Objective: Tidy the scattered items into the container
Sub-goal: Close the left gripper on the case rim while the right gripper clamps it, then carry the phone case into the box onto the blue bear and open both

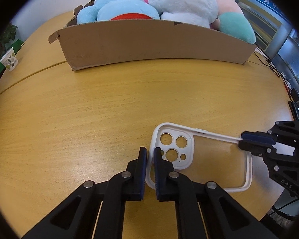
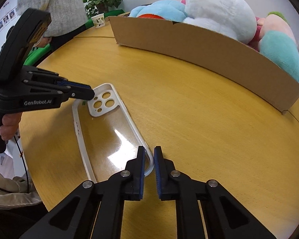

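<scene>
A clear phone case with a white rim (image 1: pixel 209 159) lies on the wooden table, seen too in the right wrist view (image 2: pixel 109 131). My left gripper (image 1: pixel 150 153) is shut on the case's rim at its camera-hole end; it shows in the right wrist view (image 2: pixel 90 95). My right gripper (image 2: pixel 149 155) is shut on the rim at the opposite end; it shows in the left wrist view (image 1: pixel 241 139). A cardboard box (image 1: pixel 149 43) full of plush toys (image 1: pixel 181 2) stands beyond, also in the right wrist view (image 2: pixel 209 49).
A paper cup (image 1: pixel 9 59) stands at the table's far left, near a green item and a potted plant (image 2: pixel 102 0). Cables (image 1: pixel 273 67) run along the table's right edge. A person's body and hand (image 2: pixel 9 125) are at the left.
</scene>
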